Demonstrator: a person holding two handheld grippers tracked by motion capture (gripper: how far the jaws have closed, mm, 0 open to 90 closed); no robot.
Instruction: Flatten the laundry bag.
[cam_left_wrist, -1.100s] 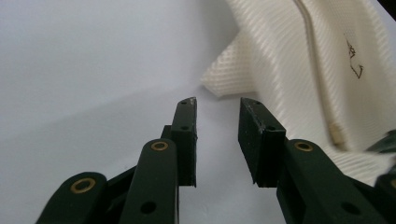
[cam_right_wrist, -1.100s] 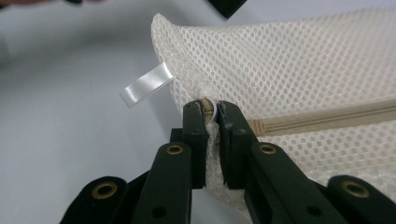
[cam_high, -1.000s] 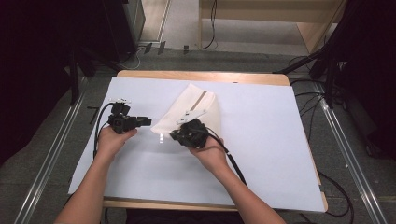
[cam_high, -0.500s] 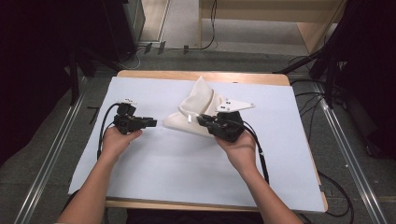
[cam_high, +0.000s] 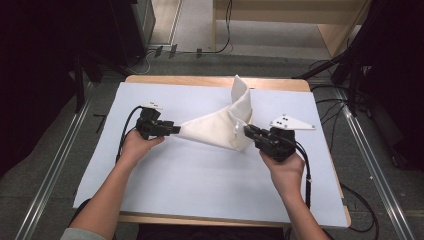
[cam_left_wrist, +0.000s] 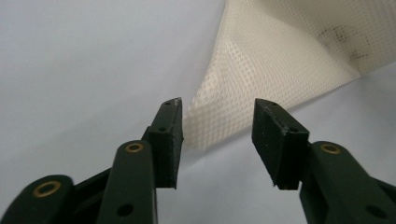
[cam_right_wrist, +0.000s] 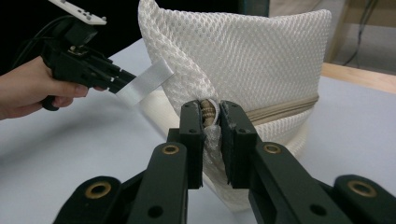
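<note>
A white mesh bag (cam_high: 220, 127) lies stretched across the middle of the table, its far end standing up in a peak. My right gripper (cam_high: 247, 131) is at the bag's right end. In the right gripper view that gripper (cam_right_wrist: 212, 109) is shut on a bunched edge of the mesh bag (cam_right_wrist: 243, 51), beside a beige band. My left gripper (cam_high: 175, 130) is at the bag's pointed left corner. Its jaws (cam_left_wrist: 217, 105) stand open, with the corner of the mesh bag (cam_left_wrist: 261, 56) lying between and just beyond them. A white tag (cam_right_wrist: 144, 81) sticks out near the left gripper (cam_right_wrist: 119, 77).
A pale sheet (cam_high: 200, 180) covers the wooden table (cam_high: 210, 80). Cables (cam_high: 307, 172) trail from both grippers toward the near edge. Metal rails run along the floor on both sides, and wooden furniture (cam_high: 320, 20) stands behind the table.
My right gripper has carried the bag's edge to the right, pulling the bag out long and raising its far end. The left gripper has shifted slightly toward the bag's left corner.
</note>
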